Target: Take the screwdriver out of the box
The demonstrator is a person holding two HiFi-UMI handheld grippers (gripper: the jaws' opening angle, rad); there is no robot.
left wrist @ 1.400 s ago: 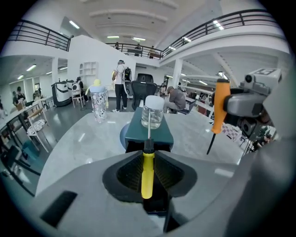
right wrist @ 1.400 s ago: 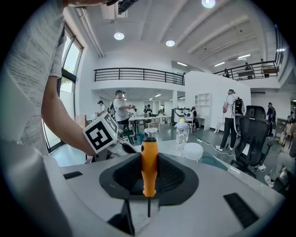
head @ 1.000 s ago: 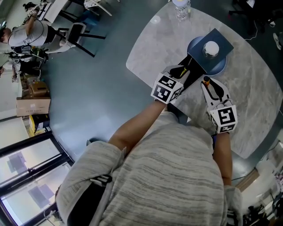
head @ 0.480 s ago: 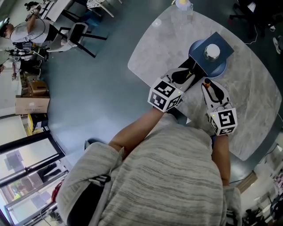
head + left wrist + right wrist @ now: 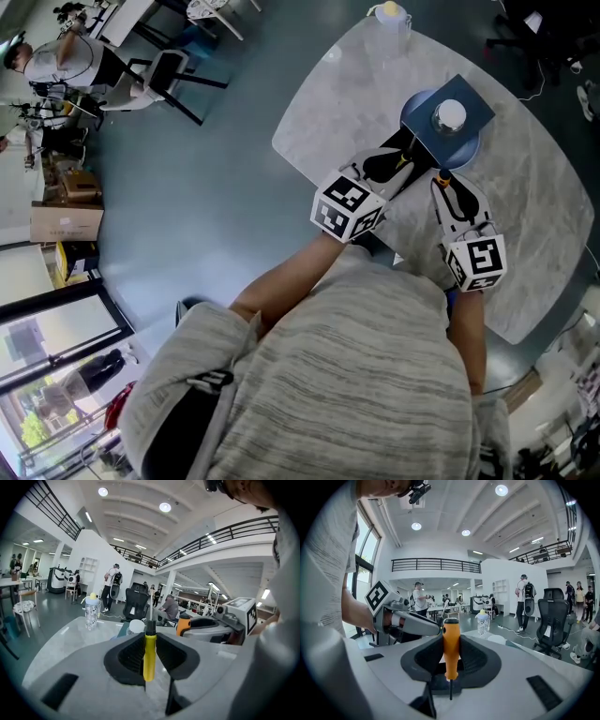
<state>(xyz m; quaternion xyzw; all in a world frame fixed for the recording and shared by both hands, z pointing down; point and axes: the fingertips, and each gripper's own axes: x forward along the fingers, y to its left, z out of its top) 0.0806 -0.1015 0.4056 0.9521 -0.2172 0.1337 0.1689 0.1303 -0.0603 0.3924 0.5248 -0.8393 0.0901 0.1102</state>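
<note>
- The yellow-handled screwdriver is pinched by its handle between the pads of the left hand-held gripper. Its long axis runs along the jaws and its shaft points ahead, away from the person.
- The orange-handled screwdriver is pinched in the same way by the right hand-held gripper. It is turned the other way: the butt of the handle points ahead and the thin shaft points back toward the camera.
- Both screwdrivers are up in the air, over the part of the desk just inside its near edge. Neither is in the box.
- The box, dark blue and square, lies just ahead of both pairs of jaws, toward the middle of the desk. The left hand-held gripper looks slightly nearer its near corner; I cannot tell whether the yellow tool's tip is clear of it.
- A white round thing sits on the box.
- A bottle stands at the far edge, well apart from the rest.
- Count: two screwdrivers, two hand-held grippers, one box, one bottle.
- I judge the taking-out done for both tools. Whether the box holds more cannot be seen.
</note>
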